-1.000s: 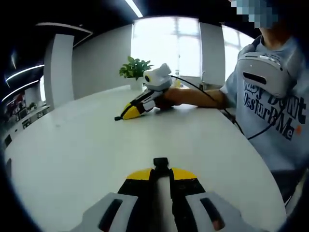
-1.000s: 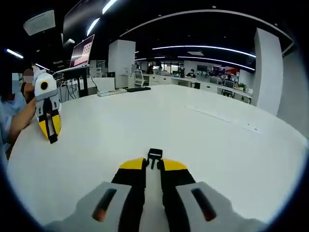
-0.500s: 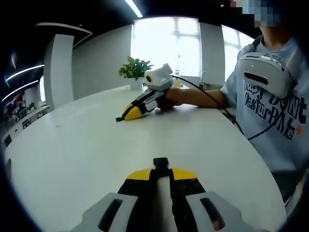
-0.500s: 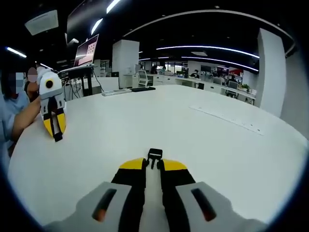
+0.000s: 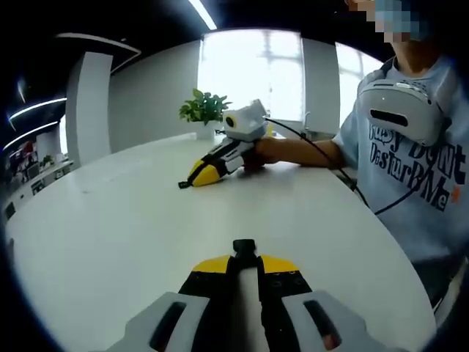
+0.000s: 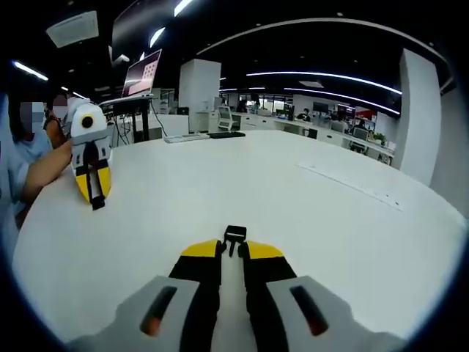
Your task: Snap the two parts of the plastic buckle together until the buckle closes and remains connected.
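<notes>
Open-plan office: desk rows (image 6: 308, 125), monitor (image 6: 144, 72), ceiling strip lights (image 6: 322, 73).

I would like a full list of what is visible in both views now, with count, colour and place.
Buckle part: two, black, one pinched at the tip of each tool.
Table: one, white, under both tools.
Potted plant: one, green, far table edge by the window.
Keyboard: one, pale, far table edge.
Monitor: one, lit screen, behind the table.
Left tool: one, yellow, black and grey, shut on its buckle part.
Right tool: one, same colours, shut on its buckle part.
Person: one, grey printed shirt, holding the tools.
</notes>
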The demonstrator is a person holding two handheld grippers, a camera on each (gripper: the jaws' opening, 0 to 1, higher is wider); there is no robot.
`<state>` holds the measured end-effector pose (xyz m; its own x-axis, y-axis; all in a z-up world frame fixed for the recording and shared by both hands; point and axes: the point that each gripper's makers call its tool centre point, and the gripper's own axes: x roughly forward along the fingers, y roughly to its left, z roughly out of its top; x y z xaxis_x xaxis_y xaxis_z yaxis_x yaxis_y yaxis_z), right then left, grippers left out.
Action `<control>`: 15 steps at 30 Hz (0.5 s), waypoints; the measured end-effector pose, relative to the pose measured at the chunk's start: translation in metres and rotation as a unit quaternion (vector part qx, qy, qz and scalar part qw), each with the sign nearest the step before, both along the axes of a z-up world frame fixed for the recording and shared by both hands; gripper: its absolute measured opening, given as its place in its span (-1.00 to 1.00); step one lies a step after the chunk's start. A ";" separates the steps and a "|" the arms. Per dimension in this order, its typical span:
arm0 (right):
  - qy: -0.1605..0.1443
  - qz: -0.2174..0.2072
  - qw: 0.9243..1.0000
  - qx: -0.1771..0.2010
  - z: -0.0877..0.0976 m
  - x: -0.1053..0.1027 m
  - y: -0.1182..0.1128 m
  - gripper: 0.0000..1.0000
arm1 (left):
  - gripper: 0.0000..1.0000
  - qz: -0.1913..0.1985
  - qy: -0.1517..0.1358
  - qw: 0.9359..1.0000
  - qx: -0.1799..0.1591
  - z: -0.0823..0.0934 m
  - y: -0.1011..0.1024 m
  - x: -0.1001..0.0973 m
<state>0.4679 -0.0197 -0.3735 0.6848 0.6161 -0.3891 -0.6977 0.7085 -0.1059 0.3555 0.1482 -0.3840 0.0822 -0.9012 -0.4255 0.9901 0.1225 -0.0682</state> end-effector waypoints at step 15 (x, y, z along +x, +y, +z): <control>-0.005 0.040 0.999 -0.009 0.001 -0.015 0.011 -0.76 | -0.76 0.000 -0.001 1.000 -0.002 0.000 0.000 0.000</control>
